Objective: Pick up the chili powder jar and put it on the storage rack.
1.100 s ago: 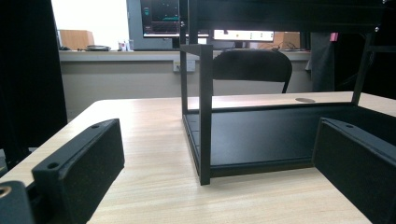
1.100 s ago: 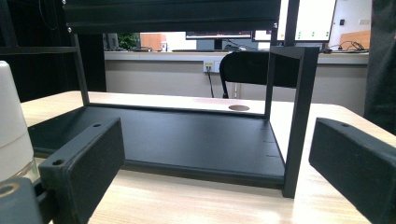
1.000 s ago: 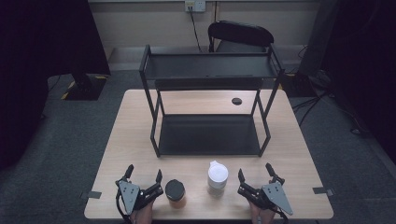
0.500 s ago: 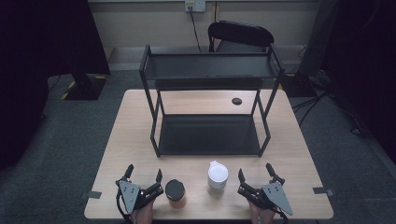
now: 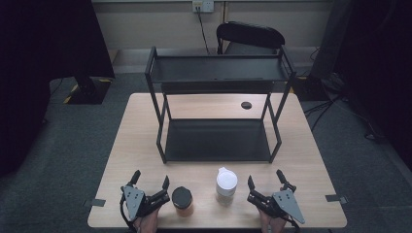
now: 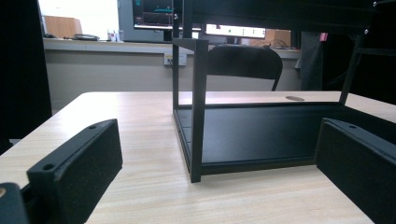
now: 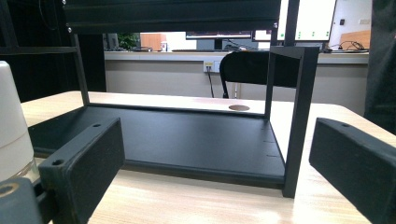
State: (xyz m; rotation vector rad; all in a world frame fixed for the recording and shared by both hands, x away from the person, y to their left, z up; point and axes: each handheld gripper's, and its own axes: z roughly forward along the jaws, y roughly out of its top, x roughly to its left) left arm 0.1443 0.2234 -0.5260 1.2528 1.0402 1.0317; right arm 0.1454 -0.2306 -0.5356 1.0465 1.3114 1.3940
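1. We start with both claws resting at the near edge of the table (image 5: pixel 145 111). The left gripper (image 5: pixel 151 187) and the right gripper (image 5: pixel 265 182) both have their jaws spread wide and hold nothing.

2. The dark-lidded jar (image 5: pixel 182 200) with brownish contents stands just to the right of the left claw's right jaw, close but apart. The white-capped bottle (image 5: pixel 226 184) stands just to the left of the right claw's left jaw; in the right gripper view its white side (image 7: pixel 11 126) shows at the left edge, outside the jaws.

3. Neither container sits between a pair of jaws yet, so we judge that the step in hand is the reach. Each claw should shift inward until its container is centred in the gap.

4. We should keep the jaws wide during that shift, so a pad does not knock a container over; the bottle looks the more likely to tip.

5. We should close low on the body, below the cap or lid, and squeeze squarely.

6. The black two-tier shelf rack (image 5: pixel 218 145) stands straight ahead of both claws. Its front posts (image 6: pixel 198 107) need clearance if the containers go there.
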